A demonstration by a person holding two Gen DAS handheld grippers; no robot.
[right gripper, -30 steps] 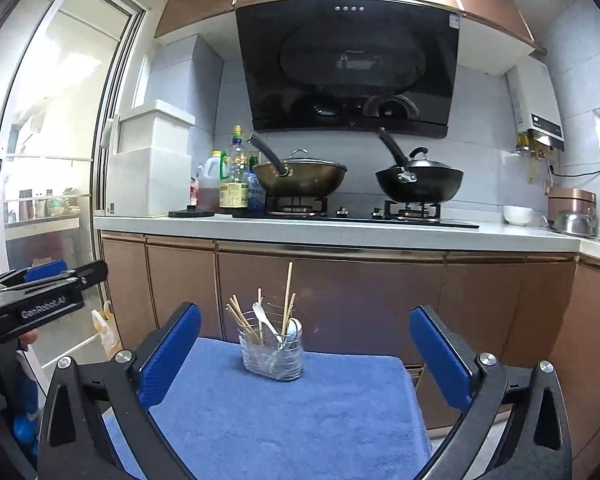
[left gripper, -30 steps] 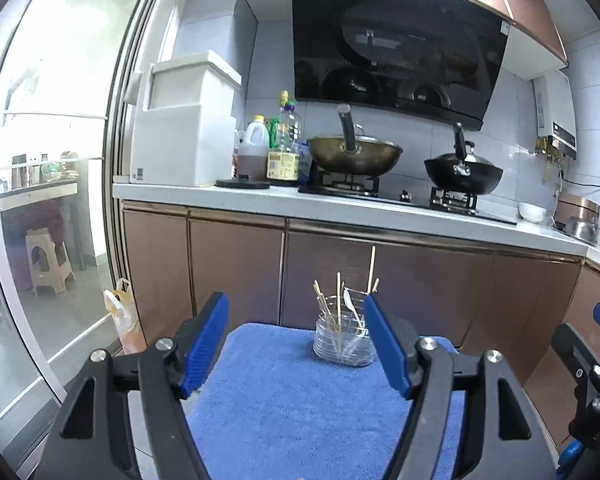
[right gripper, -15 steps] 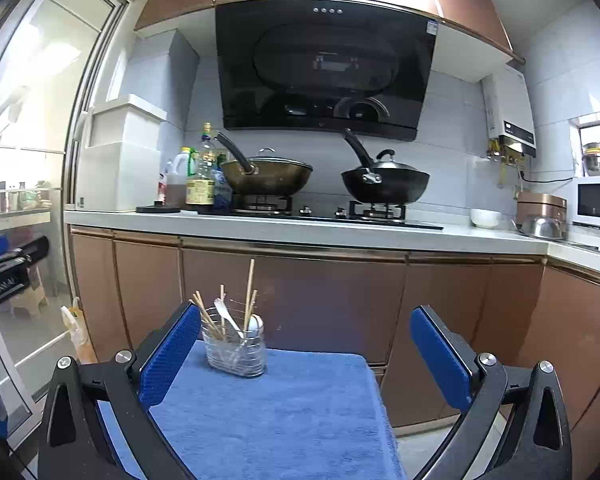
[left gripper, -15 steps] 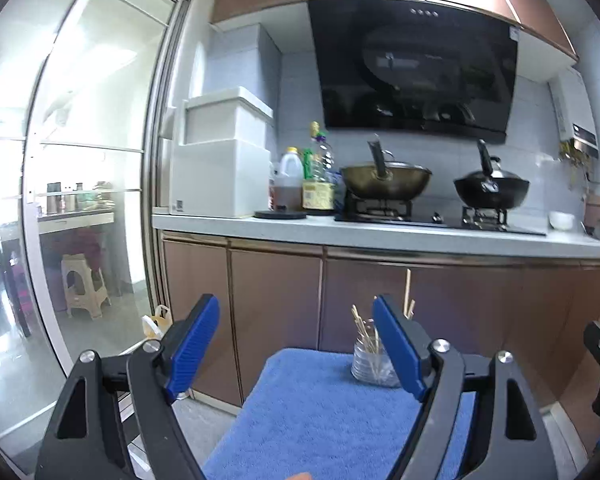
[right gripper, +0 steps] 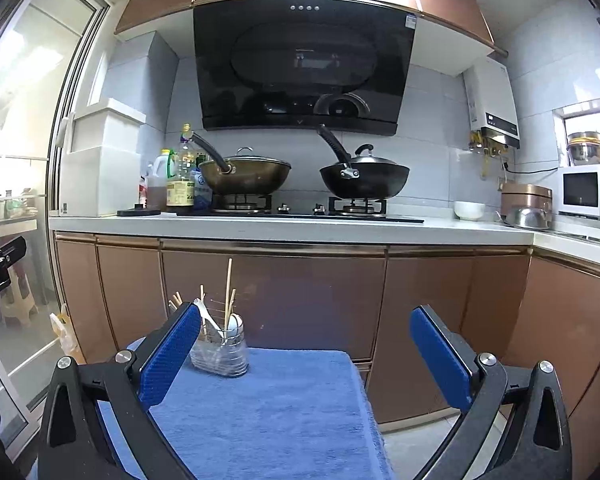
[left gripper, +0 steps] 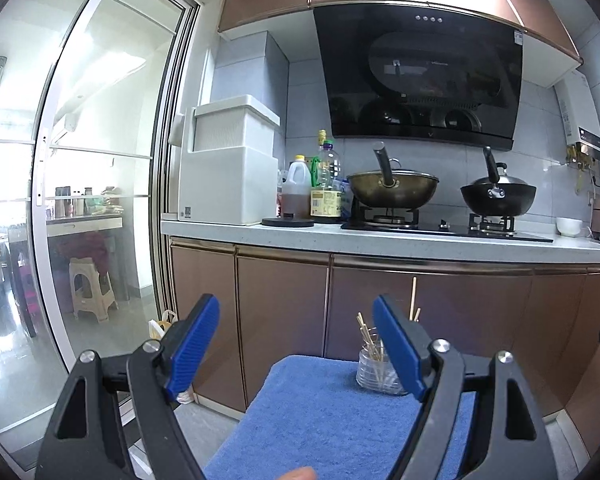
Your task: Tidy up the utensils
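Observation:
A clear glass cup (right gripper: pixel 220 354) stands at the far edge of a blue towel (right gripper: pixel 268 412), holding wooden chopsticks, a white fork and a white spoon. In the left wrist view the same cup (left gripper: pixel 374 372) is partly hidden behind the right finger. My left gripper (left gripper: pixel 296 340) is open with nothing between its blue pads, well short of the cup. Over the towel, to the right of the cup, my right gripper (right gripper: pixel 306 344) stands wide open and empty. A fingertip (left gripper: pixel 298 474) shows at the bottom edge of the left view.
Brown cabinet doors (right gripper: pixel 312 300) rise right behind the towel, under a white counter (right gripper: pixel 284 226) with two woks on a stove, oil bottles and a white box. A glass sliding door (left gripper: pixel 100 200) is at the left. The towel's right edge (right gripper: pixel 364 400) drops to the floor.
Both views have swung left and tilted up, so the cup sits lower and further right in the left view, further left in the right view. Both grippers stay open and empty.

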